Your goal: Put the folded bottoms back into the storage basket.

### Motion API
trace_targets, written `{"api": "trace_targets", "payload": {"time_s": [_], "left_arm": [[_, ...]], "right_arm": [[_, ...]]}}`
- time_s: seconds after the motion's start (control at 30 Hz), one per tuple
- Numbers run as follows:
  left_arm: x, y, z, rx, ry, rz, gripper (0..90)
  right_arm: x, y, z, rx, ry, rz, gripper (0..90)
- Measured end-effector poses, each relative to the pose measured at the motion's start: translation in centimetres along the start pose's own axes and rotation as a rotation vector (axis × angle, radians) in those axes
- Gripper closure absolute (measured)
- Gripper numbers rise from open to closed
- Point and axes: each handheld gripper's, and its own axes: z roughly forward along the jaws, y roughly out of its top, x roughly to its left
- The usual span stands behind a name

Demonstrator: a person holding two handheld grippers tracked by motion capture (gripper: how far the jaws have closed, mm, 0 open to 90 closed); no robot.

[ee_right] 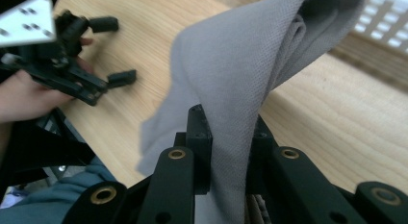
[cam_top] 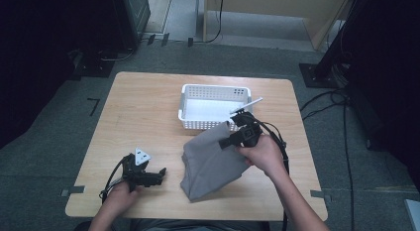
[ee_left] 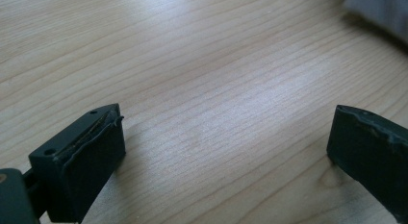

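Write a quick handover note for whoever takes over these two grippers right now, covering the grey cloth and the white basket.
Right gripper: shut on the grey cloth, pinching a fold; the held end is lifted near the white basket, the rest drapes down to the table.
Left gripper: open, holding nothing, resting low over bare table at the front left.
Basket: at the back middle of the table, nothing visible inside.
Done: cloth gripped and partly raised.
Left: probably carry the cloth over the basket rim and release; that is a guess from where it is held.
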Motion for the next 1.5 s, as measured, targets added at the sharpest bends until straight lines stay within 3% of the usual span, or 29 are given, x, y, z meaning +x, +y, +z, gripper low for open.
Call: {"api": "trace_targets", "payload": {"time_s": [0.17,0.3,0.6,0.77,0.9,0.93,1.23,1.5], "left_arm": [[0.0,0.0,0.0,0.001,-0.001,0.001,0.0],[0.0,0.0,0.0,0.000,-0.001,0.000,0.0],[0.0,0.0,0.0,0.000,-0.002,0.000,0.0],[0.0,0.0,0.0,-0.001,-0.001,0.000,0.0],[0.0,0.0,0.0,0.001,-0.001,0.003,0.0],[0.0,0.0,0.0,0.001,-0.001,0.003,0.0],[0.0,0.0,0.0,0.000,-0.001,0.001,0.0],[0.0,0.0,0.0,0.000,-0.001,0.000,0.0]], "right_arm": [[1.1,1.2,-2.1,-0.016,0.003,-0.021,78.1],[1.9,2.4,-3.8,-0.017,-0.041,-0.045,78.1],[3.4,4.7,-6.8,-0.022,-0.087,-0.066,78.1],[4.1,7.1,-8.8,-0.020,-0.117,-0.067,78.1],[4.3,8.3,-9.4,-0.019,-0.137,-0.061,78.0],[4.4,9.3,-9.8,-0.020,-0.150,-0.055,78.0],[4.3,13.1,-11.5,-0.074,-0.150,-0.020,78.0],[4.1,16.6,-10.3,-0.061,-0.197,0.018,78.0]]}}
